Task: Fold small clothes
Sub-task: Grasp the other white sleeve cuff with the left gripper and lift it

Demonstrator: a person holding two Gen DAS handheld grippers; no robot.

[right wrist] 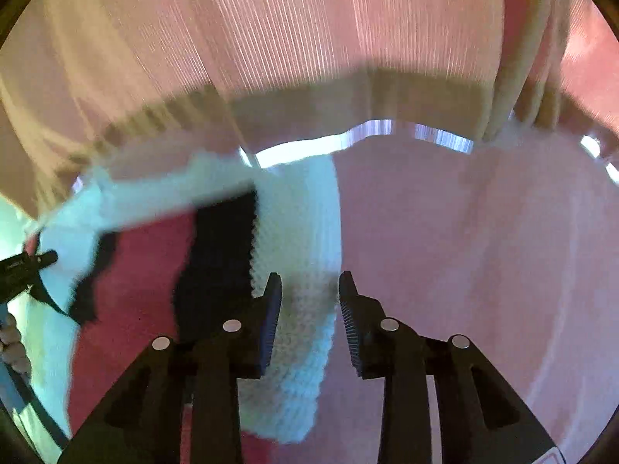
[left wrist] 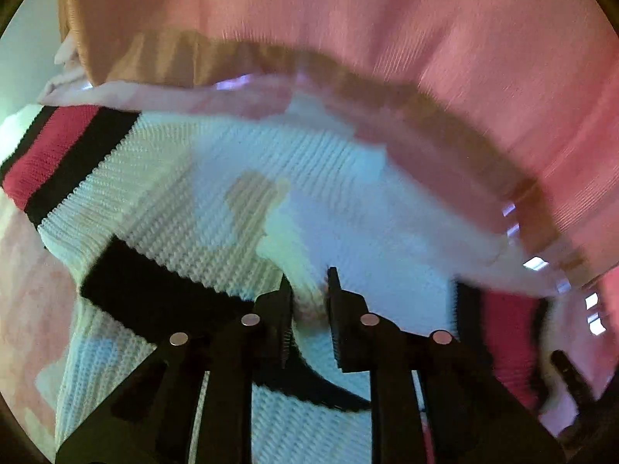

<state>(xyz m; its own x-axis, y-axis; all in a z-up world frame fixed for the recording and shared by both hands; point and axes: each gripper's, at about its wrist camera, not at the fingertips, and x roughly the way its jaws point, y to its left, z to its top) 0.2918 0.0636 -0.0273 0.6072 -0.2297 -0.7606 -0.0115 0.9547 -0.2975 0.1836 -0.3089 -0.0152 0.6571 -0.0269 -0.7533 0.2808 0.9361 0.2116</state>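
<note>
A small white knit garment (left wrist: 216, 193) with black and red stripes fills the left wrist view. My left gripper (left wrist: 309, 309) has its jaws closed on a bunched fold of this knit. In the right wrist view the same garment (right wrist: 298, 239) hangs with its white ribbed edge between the fingers of my right gripper (right wrist: 309, 309), which grips it; the black stripe (right wrist: 220, 255) and red stripe (right wrist: 131, 294) lie to the left. The left gripper's tip (right wrist: 35, 263) shows at the far left edge. Both views are motion-blurred.
A person's pink ribbed sweater (left wrist: 425, 38) with a tan hem fills the top of both views (right wrist: 271, 38). A pale pink cloth surface (right wrist: 483, 251) lies under the garment.
</note>
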